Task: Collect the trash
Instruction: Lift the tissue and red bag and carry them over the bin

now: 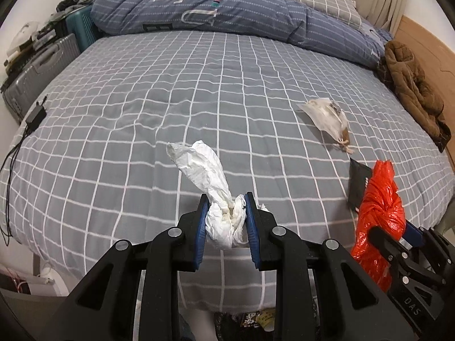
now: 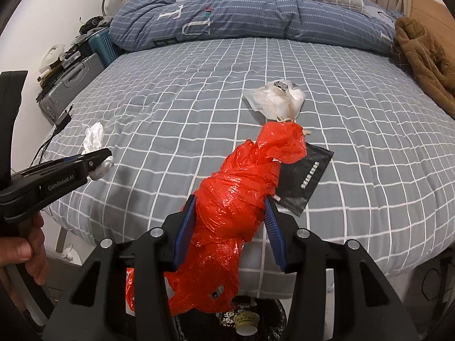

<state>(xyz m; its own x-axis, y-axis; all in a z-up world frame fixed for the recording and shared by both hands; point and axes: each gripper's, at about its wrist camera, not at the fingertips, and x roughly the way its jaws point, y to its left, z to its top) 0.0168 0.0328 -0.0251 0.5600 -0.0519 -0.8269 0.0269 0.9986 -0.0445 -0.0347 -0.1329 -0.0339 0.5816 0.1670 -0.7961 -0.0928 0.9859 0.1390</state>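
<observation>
We hold a tool in each hand above the near edge of the bed (image 1: 199, 91), which is covered by a grey sheet with a white grid. Our left tool (image 1: 224, 221) is drawn in as tight as it goes, its blue pads pressed on both sides of a crumpled white tissue (image 1: 210, 176); the tissue's bunched lower part is pinched between the pads while a loose tail stands up and away from them, clear of the sheet. Our right tool (image 2: 230, 221) stands about half open, its jaws clamped on a wadded red plastic bag (image 2: 239, 193); the thick middle of the bag fills the gap between the pads, one end reaches forward over the bed and the other hangs down below the jaws. From the right wrist view we see a hand (image 2: 25, 253) gripping the left tool's handle at the left edge. On the sheet beyond the red bag lie two more pieces: a black foil sachet (image 2: 307, 176), flat and partly hidden behind the bag, and a translucent white pouch (image 2: 275, 102) with something dark inside, just past it. Below the tools, a dark bin (image 2: 247, 318) shows with wrappers inside. A blue striped duvet (image 1: 216, 11) lies bunched at the far side of the bed.
</observation>
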